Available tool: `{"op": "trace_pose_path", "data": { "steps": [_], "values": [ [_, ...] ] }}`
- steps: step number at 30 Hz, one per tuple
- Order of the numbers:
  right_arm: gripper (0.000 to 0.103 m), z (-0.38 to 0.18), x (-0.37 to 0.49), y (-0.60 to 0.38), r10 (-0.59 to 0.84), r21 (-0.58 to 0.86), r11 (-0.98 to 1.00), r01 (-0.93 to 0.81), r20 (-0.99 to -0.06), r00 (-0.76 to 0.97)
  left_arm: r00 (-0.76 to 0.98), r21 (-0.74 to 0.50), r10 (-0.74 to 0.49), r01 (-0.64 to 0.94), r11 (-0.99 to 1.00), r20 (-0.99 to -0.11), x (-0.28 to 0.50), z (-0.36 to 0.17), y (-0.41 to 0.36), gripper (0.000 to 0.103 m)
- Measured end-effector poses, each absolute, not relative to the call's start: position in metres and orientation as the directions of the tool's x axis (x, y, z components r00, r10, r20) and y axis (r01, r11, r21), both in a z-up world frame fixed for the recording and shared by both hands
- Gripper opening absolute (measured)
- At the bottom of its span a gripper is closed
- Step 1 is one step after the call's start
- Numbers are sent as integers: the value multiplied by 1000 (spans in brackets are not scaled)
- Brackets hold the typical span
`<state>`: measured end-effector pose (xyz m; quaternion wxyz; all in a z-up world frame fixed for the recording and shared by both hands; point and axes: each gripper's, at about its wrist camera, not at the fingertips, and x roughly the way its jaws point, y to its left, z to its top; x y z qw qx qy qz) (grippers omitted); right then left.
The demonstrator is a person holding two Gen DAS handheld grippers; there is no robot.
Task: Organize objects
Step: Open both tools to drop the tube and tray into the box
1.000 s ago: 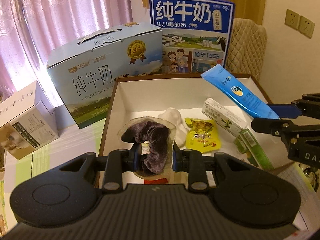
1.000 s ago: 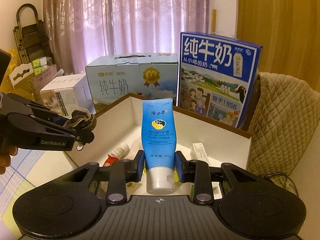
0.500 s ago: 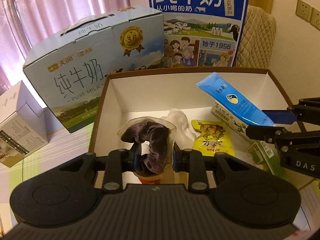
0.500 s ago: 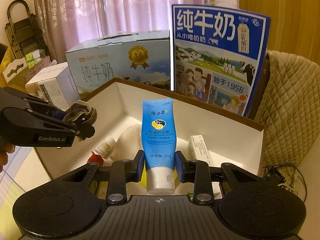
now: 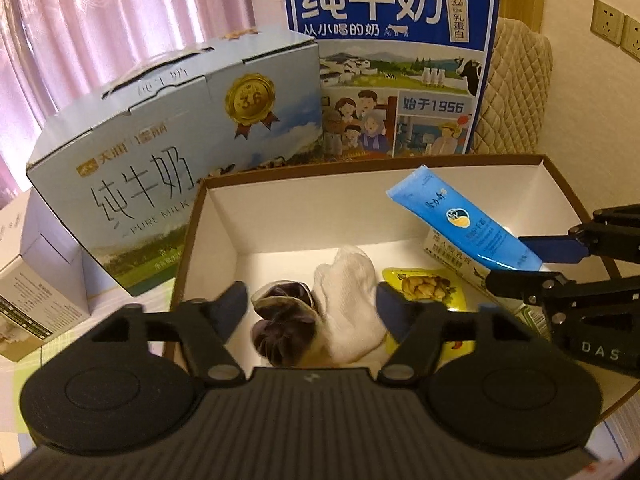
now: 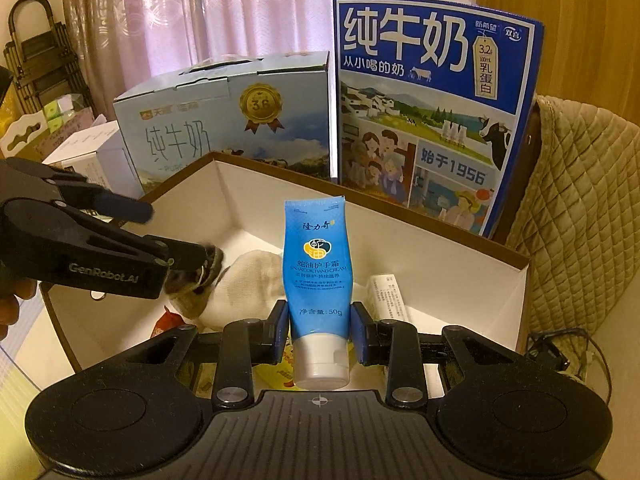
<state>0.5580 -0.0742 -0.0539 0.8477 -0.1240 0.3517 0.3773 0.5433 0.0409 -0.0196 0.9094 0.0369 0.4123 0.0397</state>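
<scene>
The left gripper (image 5: 308, 312) has just been opening its jaws, which now stand wide apart, and the dark purple scrunchie in its clear pouch (image 5: 282, 322) lies between them without the pads pressing it; I judge it is being let go here because this is its place in the open cardboard box (image 5: 304, 216), near the front left corner, touching the white sock (image 5: 350, 304). The right gripper (image 6: 319, 330) has its jaws closed on the blue hand cream tube (image 6: 317, 264) near the white cap, so the tube stands upright over the right side of the box, above the small white carton (image 6: 386, 298). It is probably held low so the release will be gentle.
</scene>
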Motion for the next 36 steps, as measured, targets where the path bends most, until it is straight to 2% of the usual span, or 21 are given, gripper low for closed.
{"op": "trace_pose_path", "data": {
  "steps": [4,13,18,21,27,36],
  "values": [
    [29,-56,560,-73,548,48,679,-732,-697,463,652,97,107,-51,994,-751,539,-19,46,87],
    [30,-64,568,-62,533,30,667,-745,-718,449,644,95,125,-82,992,-755,526,-17,58,99],
    [32,-66,570,-53,537,-11,650,-760,-701,469,640,96,130,-87,992,-757,520,-17,60,100],
    [42,-62,570,-55,537,-20,673,-740,-675,506,645,95,127,-84,992,-754,515,-15,60,102],
    [53,-52,565,-73,542,28,705,-709,-666,512,665,88,119,-80,993,-738,503,-5,58,102],
    [63,-36,534,-107,568,99,721,-686,-652,502,693,92,115,-70,993,-711,480,14,43,102]
  ]
}}
